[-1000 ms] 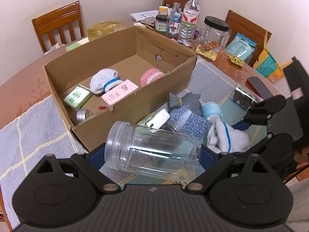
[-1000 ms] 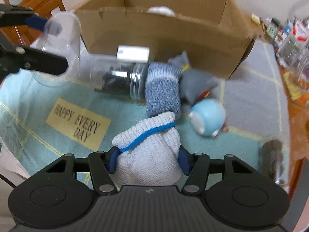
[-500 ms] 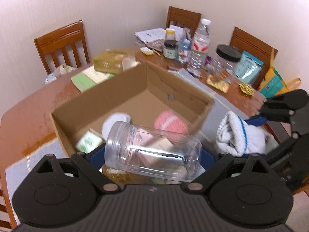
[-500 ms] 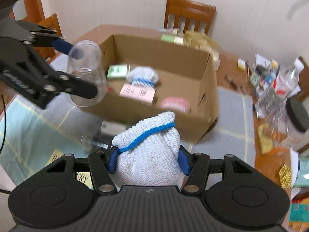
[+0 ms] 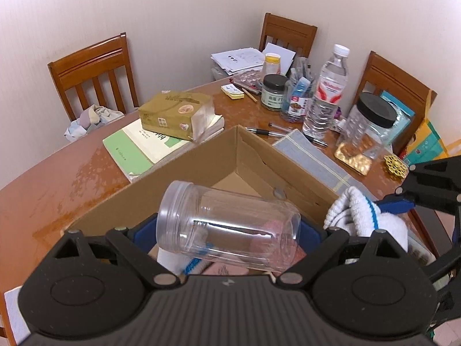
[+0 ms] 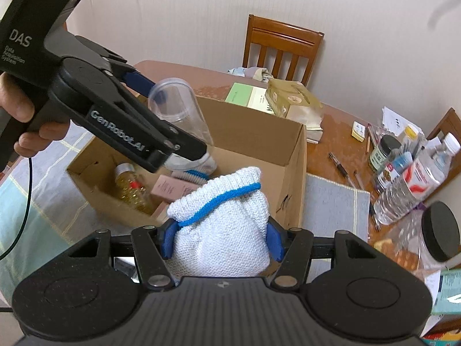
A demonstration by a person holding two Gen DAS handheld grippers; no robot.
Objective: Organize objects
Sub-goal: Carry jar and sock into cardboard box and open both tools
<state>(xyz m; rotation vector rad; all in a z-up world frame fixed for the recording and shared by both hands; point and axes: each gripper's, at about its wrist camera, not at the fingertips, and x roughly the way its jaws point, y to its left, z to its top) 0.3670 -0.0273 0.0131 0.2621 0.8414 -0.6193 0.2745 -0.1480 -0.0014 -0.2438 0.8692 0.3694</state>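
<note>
The cardboard box (image 6: 291, 155) already holds a sock, a pink carton and an amber bottle. Two more items hang above it: the left tool (image 5: 229, 232) pinches a clear, ribbed plastic jar (image 5: 227, 227) sideways, and the right tool (image 6: 220, 239) squeezes a soft knitted white sock bundle (image 6: 222, 230); both await dropping in.

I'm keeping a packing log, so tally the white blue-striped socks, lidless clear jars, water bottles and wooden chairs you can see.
White blue-striped socks: 2
Lidless clear jars: 1
Water bottles: 1
Wooden chairs: 3
Total: 7
</note>
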